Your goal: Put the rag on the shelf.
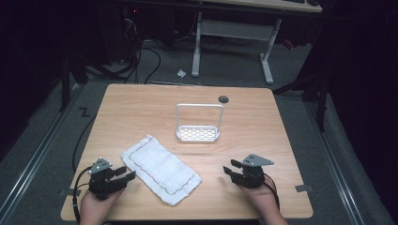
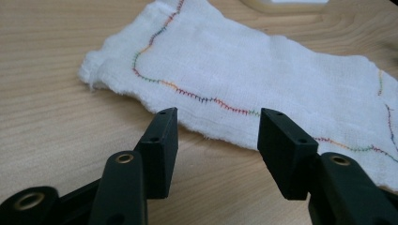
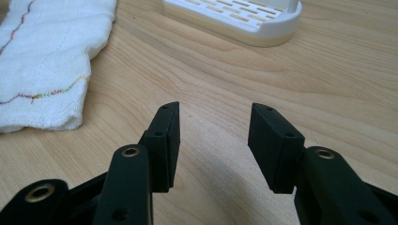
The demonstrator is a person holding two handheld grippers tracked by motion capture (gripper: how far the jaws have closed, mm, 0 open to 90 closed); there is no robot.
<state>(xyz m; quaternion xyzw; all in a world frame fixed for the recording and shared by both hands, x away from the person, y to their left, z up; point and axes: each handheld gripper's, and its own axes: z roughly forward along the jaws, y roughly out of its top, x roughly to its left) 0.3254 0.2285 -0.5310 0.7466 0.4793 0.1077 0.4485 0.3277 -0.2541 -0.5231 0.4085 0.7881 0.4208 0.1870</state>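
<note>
Work in hand: I am readying both grippers beside the cloth (image 1: 161, 169); judging by how they are aimed, the cloth is what I am about to handle.
Done so far: nothing that shows, I think; the cloth is lying flat and slanted, not yet lifted or folded over.
Left to do: as I judge it, the whole of it: closing in on an edge, pinching it, then moving or folding the cloth.
Cloth: it is lying near the tabletop's near edge, left of the middle, one corner pointing at the near edge; coloured stitching is running along its border.
Left gripper (image 1: 123, 175): I am holding it near the near left corner, just beside the cloth's long left edge; in the left gripper view its fingers (image 2: 162, 140) are standing spread and released, the cloth's edge lying just beyond the tips, nothing between them.
Right gripper (image 1: 230, 168): I am resting it toward the near right corner, well apart from the cloth; its fingers (image 3: 277, 140) are spread and released over bare wood.
Rack (image 1: 198, 134): a white slotted tray with a tall hoop handle is standing at the middle of the tabletop, beyond the cloth.
Rack contents: nothing is lying in it.
Tabletop (image 1: 141, 108): pale wood, with a dark round hole near the far edge.
</note>
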